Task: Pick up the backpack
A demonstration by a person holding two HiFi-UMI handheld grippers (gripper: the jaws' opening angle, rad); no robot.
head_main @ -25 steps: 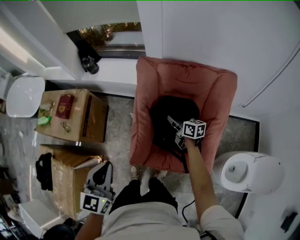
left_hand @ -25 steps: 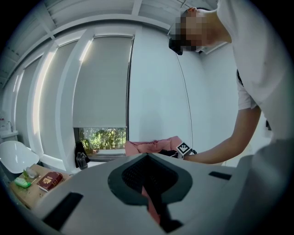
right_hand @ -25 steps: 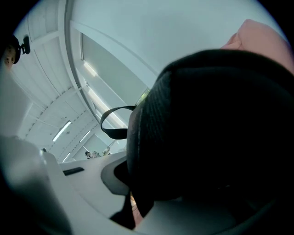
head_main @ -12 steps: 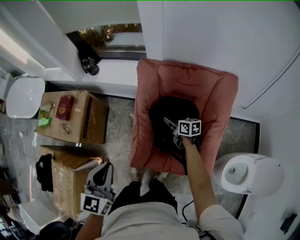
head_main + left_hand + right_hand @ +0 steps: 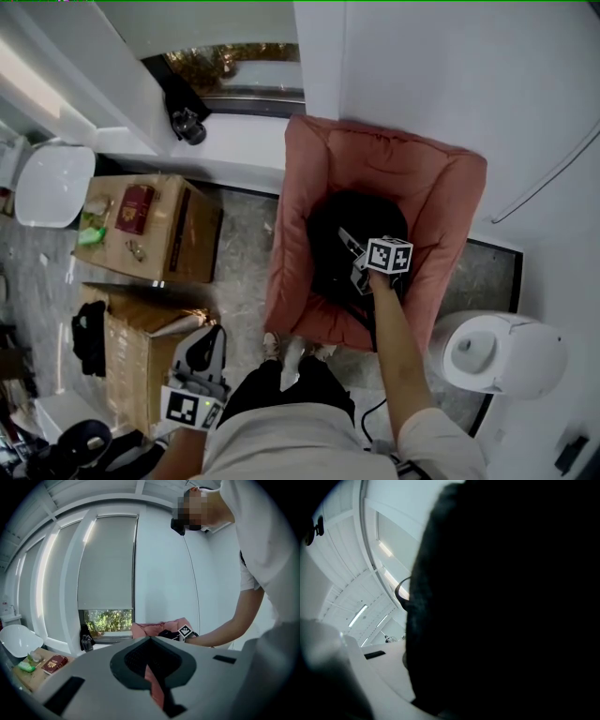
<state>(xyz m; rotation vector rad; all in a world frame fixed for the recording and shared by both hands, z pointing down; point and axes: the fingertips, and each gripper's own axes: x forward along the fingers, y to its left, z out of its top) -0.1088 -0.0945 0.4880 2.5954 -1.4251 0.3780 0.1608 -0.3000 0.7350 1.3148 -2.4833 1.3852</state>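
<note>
A black backpack (image 5: 333,239) lies in the seat of a pink armchair (image 5: 441,187). My right gripper (image 5: 352,251) reaches down onto its upper right part. In the right gripper view black backpack fabric (image 5: 506,602) fills nearly the whole picture and lies against the one pale jaw that shows. Those jaws are closing with the fabric between them. My left gripper (image 5: 202,349) hangs low at the left, away from the chair, jaws together with nothing in them. The left gripper view (image 5: 152,677) shows the chair (image 5: 145,629) and backpack (image 5: 168,633) ahead in the distance.
Two cardboard boxes (image 5: 150,230) (image 5: 131,352) stand left of the chair, the farther one with a red booklet (image 5: 136,208) on top. A round white appliance (image 5: 492,352) sits at the right. A dark camera (image 5: 187,122) rests on the window sill.
My right gripper has edged slightly across the backpack toward the chair's back. The left gripper has stayed where it was.
</note>
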